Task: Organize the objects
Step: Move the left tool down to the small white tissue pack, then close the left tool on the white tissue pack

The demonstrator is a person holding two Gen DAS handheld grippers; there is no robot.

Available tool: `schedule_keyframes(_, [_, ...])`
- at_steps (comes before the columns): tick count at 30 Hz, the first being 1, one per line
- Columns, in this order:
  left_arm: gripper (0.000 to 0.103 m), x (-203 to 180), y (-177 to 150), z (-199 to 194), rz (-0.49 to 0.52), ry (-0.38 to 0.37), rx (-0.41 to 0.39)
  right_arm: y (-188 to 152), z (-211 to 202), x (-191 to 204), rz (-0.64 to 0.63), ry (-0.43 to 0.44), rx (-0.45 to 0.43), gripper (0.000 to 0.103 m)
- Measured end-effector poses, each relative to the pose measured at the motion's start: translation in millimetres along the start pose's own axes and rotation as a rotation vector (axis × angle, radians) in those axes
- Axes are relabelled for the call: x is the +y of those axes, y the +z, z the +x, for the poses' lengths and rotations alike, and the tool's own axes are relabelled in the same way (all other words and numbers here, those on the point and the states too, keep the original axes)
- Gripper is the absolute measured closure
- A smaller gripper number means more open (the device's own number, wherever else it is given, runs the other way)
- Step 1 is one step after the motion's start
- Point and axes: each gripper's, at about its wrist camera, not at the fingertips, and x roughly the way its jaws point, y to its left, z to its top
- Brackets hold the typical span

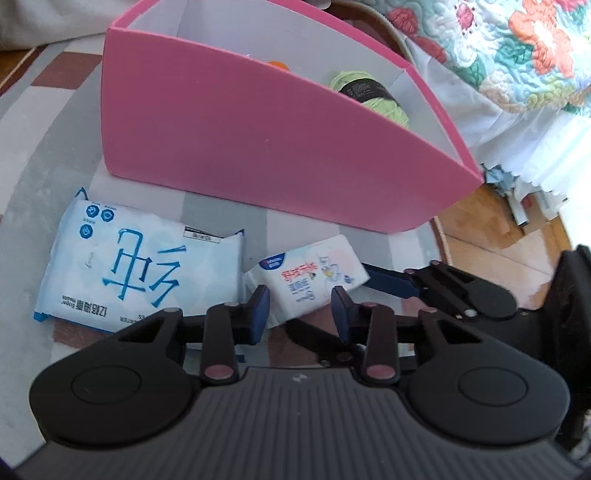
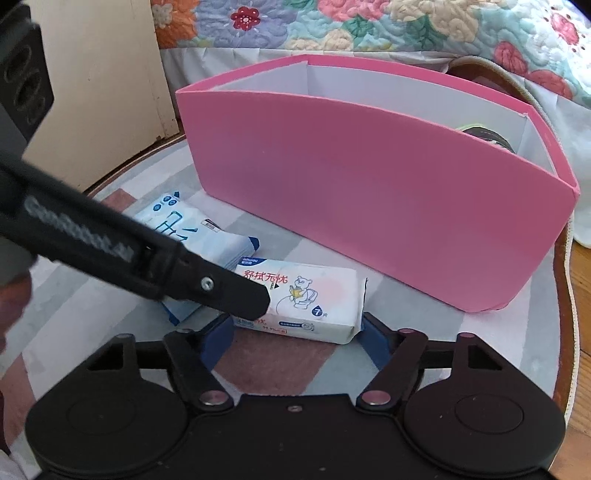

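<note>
The quilted bedspread (image 2: 369,26) with its flower pattern fills the background behind everything. In front of it the pink box (image 2: 369,192) stands upright on the patterned rug (image 1: 221,214), open at the top, with a ball of green yarn (image 1: 369,96) inside near one end. Just before the box lies the large blue-and-white wipes pack (image 1: 140,266), flat on the rug. Touching its edge is the small tissue pack (image 2: 314,299) with a cartoon bear. My right gripper (image 2: 295,332) has its fingers spread on either side of that small pack, close to its ends. My left gripper (image 1: 299,310) hovers above the same pack, fingers apart, gripping nothing.
</note>
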Motion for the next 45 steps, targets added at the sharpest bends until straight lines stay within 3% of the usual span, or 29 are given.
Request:
schedule_keyframes(8, [0.068, 9, 2, 5, -0.052, -0.022, 0.016, -6, -5, 5, 0.004, -0.009, 0.004, 0.035])
schedule_keyframes(14, [0.065, 16, 0, 4, -0.127, -0.084, 0.072, -17, -21, 10, 0.014, 0.028, 0.051, 0.028])
schedule_keyframes(20, [0.067, 19, 2, 3, -0.132, -0.037, 0.052, -25, -29, 8, 0.071, 0.056, 0.046, 0.028])
schedule_keyframes(23, [0.067, 15, 1, 4, -0.102, -0.034, 0.043, -25, -28, 5, 0.085, 0.046, 0.037, 0.037])
schedule_keyframes(25, [0.067, 12, 0, 4, -0.084, -0.031, 0.038, -22, -27, 3, 0.085, 0.028, 0.032, 0.050])
schedule_keyframes(28, [0.067, 14, 0, 2, -0.098, -0.042, 0.039, -22, -29, -3, 0.103, 0.008, 0.030, 0.057])
schedule_keyframes(35, [0.067, 10, -2, -1, -0.102, -0.043, 0.056, -13, -29, -2, 0.064, -0.018, 0.044, 0.057])
schedule_keyframes(45, [0.065, 2, -3, -14, -0.082, -0.082, 0.049, 1, -45, -5, 0.065, -0.024, 0.042, 0.037])
